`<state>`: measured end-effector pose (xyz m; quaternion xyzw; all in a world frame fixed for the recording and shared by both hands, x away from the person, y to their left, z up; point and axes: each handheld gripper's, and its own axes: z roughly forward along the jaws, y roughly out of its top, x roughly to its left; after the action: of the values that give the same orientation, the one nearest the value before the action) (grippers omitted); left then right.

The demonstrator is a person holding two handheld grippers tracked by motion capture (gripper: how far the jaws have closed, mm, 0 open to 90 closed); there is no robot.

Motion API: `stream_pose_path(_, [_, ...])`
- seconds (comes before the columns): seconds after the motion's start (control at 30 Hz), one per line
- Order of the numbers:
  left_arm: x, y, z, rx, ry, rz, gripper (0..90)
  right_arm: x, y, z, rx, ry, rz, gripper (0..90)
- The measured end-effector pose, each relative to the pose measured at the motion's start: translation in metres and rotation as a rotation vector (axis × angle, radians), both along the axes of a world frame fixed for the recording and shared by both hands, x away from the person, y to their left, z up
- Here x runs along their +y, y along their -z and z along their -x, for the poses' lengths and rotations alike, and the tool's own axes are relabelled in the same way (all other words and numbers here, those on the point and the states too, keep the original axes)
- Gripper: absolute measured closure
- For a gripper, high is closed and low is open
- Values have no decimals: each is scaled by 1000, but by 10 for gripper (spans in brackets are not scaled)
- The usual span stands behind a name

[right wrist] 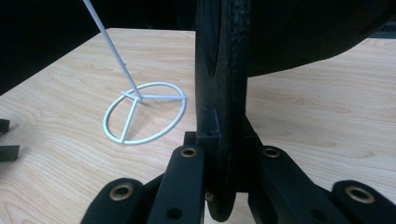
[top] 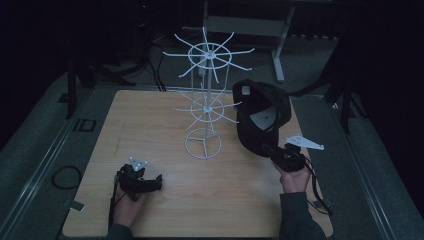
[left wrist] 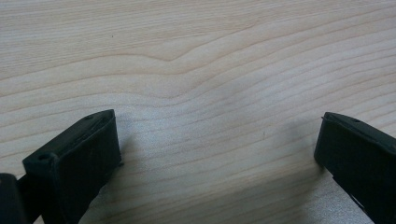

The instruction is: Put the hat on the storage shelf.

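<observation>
While the black cap (top: 261, 117) hangs at centre-right, brim clenched in the right tool (top: 283, 156) | beside the white wire rack (top: 207, 95), unhung | left tool (top: 145, 182) released, lower left on table (top: 165, 125) | judged: lifted; hanging remains

Right gripper (right wrist: 223, 154) clamping black cap brim (right wrist: 224, 93), white wire rack base (right wrist: 144, 112) beside, wooden table (right wrist: 317, 126)
</observation>
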<state>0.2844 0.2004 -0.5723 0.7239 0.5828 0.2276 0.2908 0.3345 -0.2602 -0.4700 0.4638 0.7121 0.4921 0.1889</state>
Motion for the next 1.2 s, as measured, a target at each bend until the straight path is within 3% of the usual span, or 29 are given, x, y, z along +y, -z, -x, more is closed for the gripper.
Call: stream_pose_path(1.2, [0,0,0,0,-2,0,2,-1,-18,-1,-52,16,22,863])
